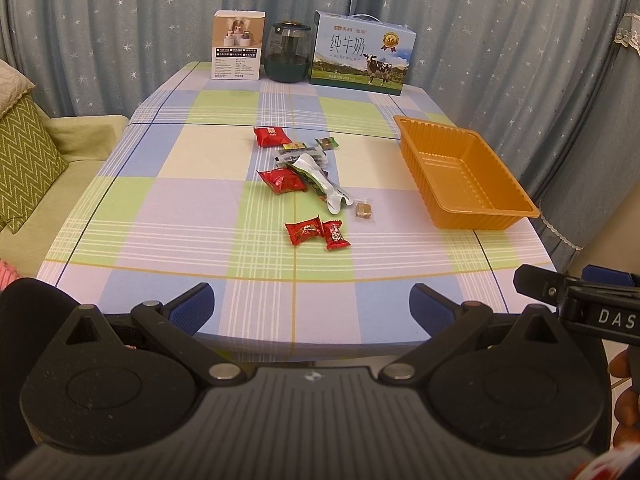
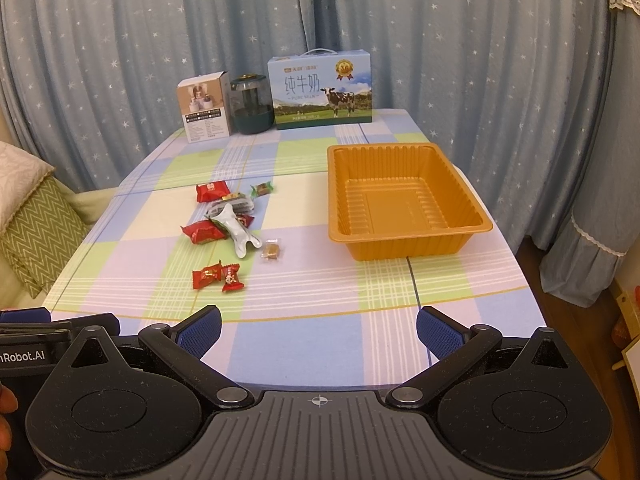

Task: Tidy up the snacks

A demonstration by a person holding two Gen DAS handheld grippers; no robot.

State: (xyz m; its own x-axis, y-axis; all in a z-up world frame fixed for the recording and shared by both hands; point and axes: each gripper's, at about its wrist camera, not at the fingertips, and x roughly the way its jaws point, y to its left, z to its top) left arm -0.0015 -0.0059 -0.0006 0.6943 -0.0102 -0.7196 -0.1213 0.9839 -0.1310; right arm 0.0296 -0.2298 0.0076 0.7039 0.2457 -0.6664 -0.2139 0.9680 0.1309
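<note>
Several wrapped snacks lie in a loose cluster mid-table: red packets (image 1: 280, 180) (image 2: 203, 232), a silver pouch (image 1: 320, 184) (image 2: 236, 232), two red candies (image 1: 316, 234) (image 2: 218, 276), a brown cube in clear wrap (image 1: 363, 211) (image 2: 271, 251) and a green sweet (image 1: 327, 143) (image 2: 262, 189). An orange plastic tray (image 1: 492, 212) (image 2: 400, 248) stands empty on the right. My left gripper (image 1: 312, 306) hovers open over the near table edge, well short of the snacks. My right gripper (image 2: 319, 330) is open too, at the near edge, with nothing between its fingers.
At the table's far edge stand a small white box (image 1: 237, 46) (image 2: 204, 114), a dark glass jar (image 1: 287, 53) (image 2: 251, 106) and a blue milk carton (image 1: 362, 54) (image 2: 322, 90). Starry curtains hang behind. A sofa with a green cushion (image 1: 28, 156) (image 2: 40, 236) sits left.
</note>
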